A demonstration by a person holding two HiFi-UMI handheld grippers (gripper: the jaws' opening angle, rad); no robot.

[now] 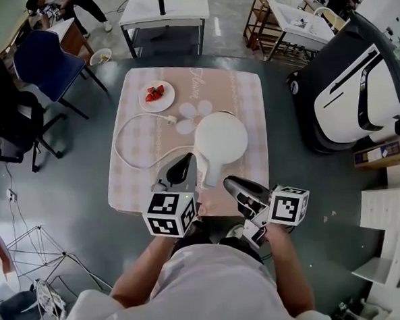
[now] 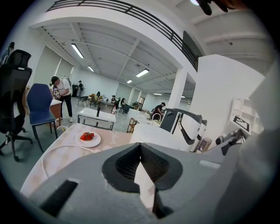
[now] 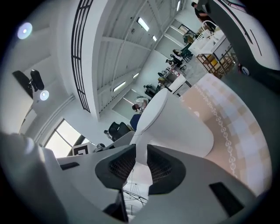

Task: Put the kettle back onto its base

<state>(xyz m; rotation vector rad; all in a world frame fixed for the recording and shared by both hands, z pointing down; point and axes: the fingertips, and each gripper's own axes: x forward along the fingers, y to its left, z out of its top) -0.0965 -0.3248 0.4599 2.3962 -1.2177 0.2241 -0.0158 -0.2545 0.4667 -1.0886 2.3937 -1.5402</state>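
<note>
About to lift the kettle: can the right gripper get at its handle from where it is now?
Very likely yes. The right gripper straddles the kettle handle, and its jaws look closed against both sides with nothing else between. The left gripper sits beside the handle, apparently clear of that grip.

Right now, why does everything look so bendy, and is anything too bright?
Left gripper view: the wide lens curves the railing and rings the picture black. Right gripper view: tilted, bendy, the window glares white, the close kettle looks huge. Head view: sharp, evenly lit, table edges bulge slightly.
</note>
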